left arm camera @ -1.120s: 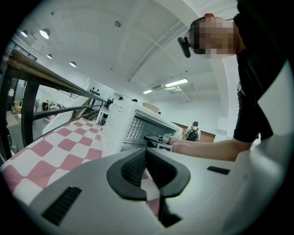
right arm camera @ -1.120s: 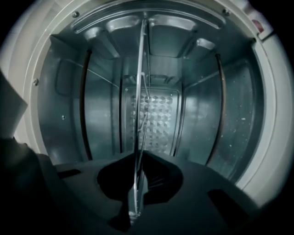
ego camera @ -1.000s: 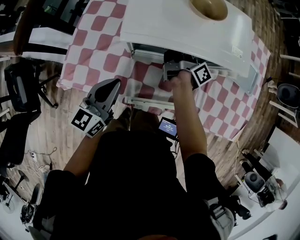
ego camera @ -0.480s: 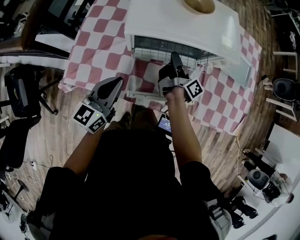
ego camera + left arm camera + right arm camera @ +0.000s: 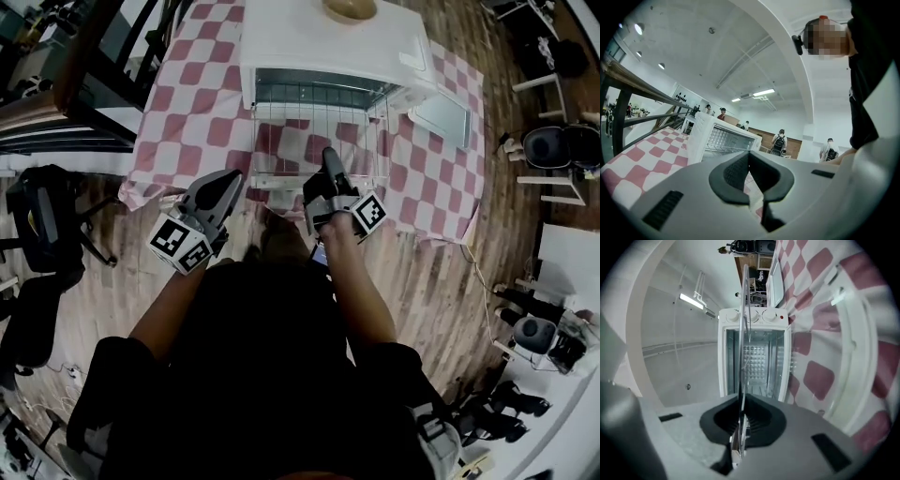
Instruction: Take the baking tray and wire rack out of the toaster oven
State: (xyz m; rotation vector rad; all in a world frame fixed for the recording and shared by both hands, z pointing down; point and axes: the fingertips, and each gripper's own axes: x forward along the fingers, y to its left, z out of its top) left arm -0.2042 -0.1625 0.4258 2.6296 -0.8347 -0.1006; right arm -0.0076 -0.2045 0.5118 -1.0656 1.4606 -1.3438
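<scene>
The white toaster oven (image 5: 328,37) stands on a red-and-white checked cloth with its door (image 5: 855,362) folded open. The wire rack (image 5: 319,127) sticks far out of the oven's mouth, level above the door. My right gripper (image 5: 328,157) is shut on the middle of the rack's front edge. In the right gripper view the rack (image 5: 743,333) shows edge-on as a thin line running from the jaws (image 5: 742,404) to the oven (image 5: 754,317). My left gripper (image 5: 230,180) hangs left of the rack, off the table's edge; its jaws (image 5: 751,161) are shut and empty. A flat grey tray (image 5: 441,114) lies right of the oven.
A tan bowl (image 5: 349,7) sits on top of the oven. The checked cloth (image 5: 187,103) lies bare left of the oven. A black chair (image 5: 37,216) stands on the floor at the left, more chairs (image 5: 553,150) at the right. Several people stand far off behind the oven (image 5: 701,136).
My right gripper has drawn back toward me with the wire rack, which has slid well out of the oven. My left gripper has shifted up and slightly right.
</scene>
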